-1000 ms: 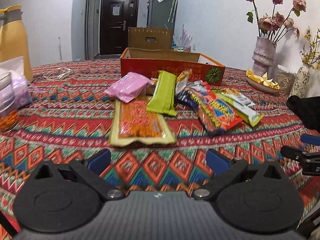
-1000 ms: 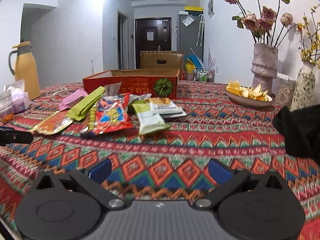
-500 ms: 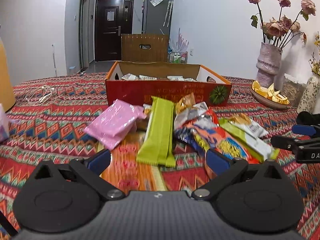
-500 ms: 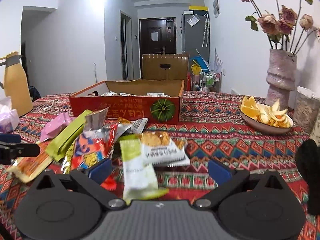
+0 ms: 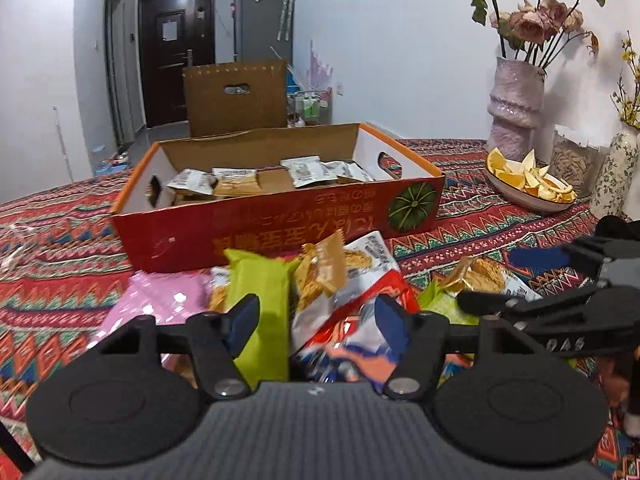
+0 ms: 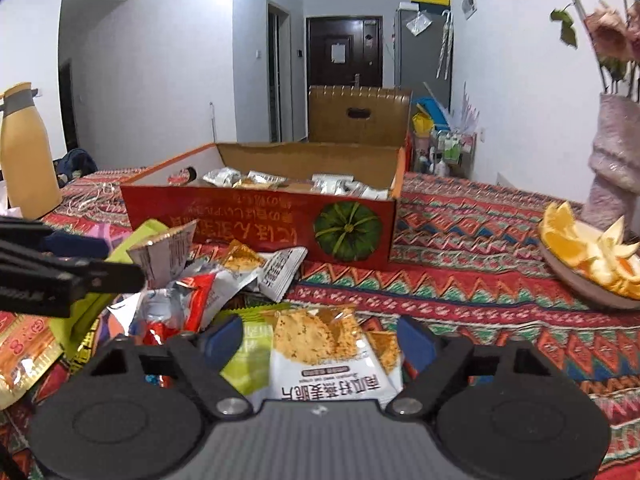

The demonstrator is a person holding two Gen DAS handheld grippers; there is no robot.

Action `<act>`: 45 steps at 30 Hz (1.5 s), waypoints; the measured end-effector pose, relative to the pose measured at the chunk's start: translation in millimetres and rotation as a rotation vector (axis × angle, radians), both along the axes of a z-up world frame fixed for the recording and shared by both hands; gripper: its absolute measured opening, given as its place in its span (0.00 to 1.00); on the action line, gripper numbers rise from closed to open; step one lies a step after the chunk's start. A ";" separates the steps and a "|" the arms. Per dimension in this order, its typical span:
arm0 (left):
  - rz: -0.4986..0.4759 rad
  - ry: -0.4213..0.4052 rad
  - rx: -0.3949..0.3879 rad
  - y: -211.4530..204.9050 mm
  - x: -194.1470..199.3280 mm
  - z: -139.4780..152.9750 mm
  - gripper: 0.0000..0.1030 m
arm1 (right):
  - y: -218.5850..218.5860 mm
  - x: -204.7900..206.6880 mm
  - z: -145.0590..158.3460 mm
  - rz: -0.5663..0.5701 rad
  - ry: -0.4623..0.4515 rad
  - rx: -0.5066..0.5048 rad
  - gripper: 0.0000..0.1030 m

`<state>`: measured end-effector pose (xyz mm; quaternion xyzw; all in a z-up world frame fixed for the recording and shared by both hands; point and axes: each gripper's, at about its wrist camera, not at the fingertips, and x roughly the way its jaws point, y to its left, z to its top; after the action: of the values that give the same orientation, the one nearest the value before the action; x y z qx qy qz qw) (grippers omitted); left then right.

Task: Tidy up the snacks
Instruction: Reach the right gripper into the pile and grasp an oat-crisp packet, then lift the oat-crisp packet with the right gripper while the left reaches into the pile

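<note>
A pile of snack packets lies on the patterned cloth in front of an open red cardboard box (image 5: 280, 232) that holds several small packets. My left gripper (image 5: 316, 320) hangs low over the pile, its jaws closing around a green packet (image 5: 264, 292) and a red-and-white bag (image 5: 352, 304); the pads do not press them. My right gripper (image 6: 320, 340) is closing around a white cracker packet (image 6: 320, 356), with gaps beside both pads. A light green packet (image 6: 250, 356) lies under its left finger. Each gripper shows at the edge of the other's view.
A pink packet (image 5: 160, 300) and a flat orange packet (image 6: 24, 348) lie left of the pile. At the right stand a plate of orange peel (image 5: 528, 184), a vase of roses (image 5: 516, 104), a jar (image 5: 572, 160) and a smaller vase (image 5: 612, 172). A yellow flask (image 6: 24, 152) stands far left.
Both grippers have moved forward across the table up to the snack pile, and the box looms larger. Both pairs of jaws have narrowed, with packets now between them.
</note>
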<state>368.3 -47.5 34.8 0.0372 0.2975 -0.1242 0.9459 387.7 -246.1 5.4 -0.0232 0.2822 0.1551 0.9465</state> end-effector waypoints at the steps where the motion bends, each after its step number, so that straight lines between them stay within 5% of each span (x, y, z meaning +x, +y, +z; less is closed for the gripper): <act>1: 0.003 0.000 -0.001 -1.3 3.9 -2.6 0.62 | 0.6 1.2 -2.5 0.005 0.007 0.001 0.69; 3: 0.009 -0.014 -0.007 -3.7 9.7 -6.0 0.58 | -1.3 0.8 -6.0 0.010 0.013 0.012 0.65; 6: -0.003 -0.034 -0.025 -5.2 12.9 -11.7 0.30 | -5.5 -0.6 -6.8 0.005 0.017 0.034 0.53; 10: 0.011 -0.022 -0.017 -5.6 17.4 -18.9 0.21 | -9.1 -3.2 -7.8 0.006 0.021 0.054 0.51; 15: 0.027 -0.025 -0.049 0.2 16.7 -19.6 0.18 | -16.5 0.6 -8.7 0.003 0.043 0.103 0.53; 19: 0.023 -0.025 -0.072 4.4 9.1 -12.0 0.17 | -14.0 -2.1 -7.6 0.011 0.029 0.091 0.39; 24: 0.030 -0.038 -0.110 9.0 -15.3 5.9 0.16 | -18.6 -2.2 -6.9 -0.001 0.027 0.115 0.38; 28: 0.033 -0.043 -0.142 13.1 -46.5 18.1 0.16 | -15.5 -11.7 -4.2 -0.054 0.003 0.044 0.38; 35: 0.096 -0.052 -0.101 21.2 -110.9 23.5 0.16 | -16.2 -76.3 11.5 -0.105 -0.053 -0.030 0.38; 45: 0.163 0.052 -0.132 53.0 -158.5 5.8 0.17 | -28.4 -155.7 10.8 -0.162 0.014 -0.035 0.38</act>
<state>209.7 5.5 40.6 -0.0528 0.3153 -0.0669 0.9451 232.0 -274.5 16.3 -0.0159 0.2923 0.0733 0.9534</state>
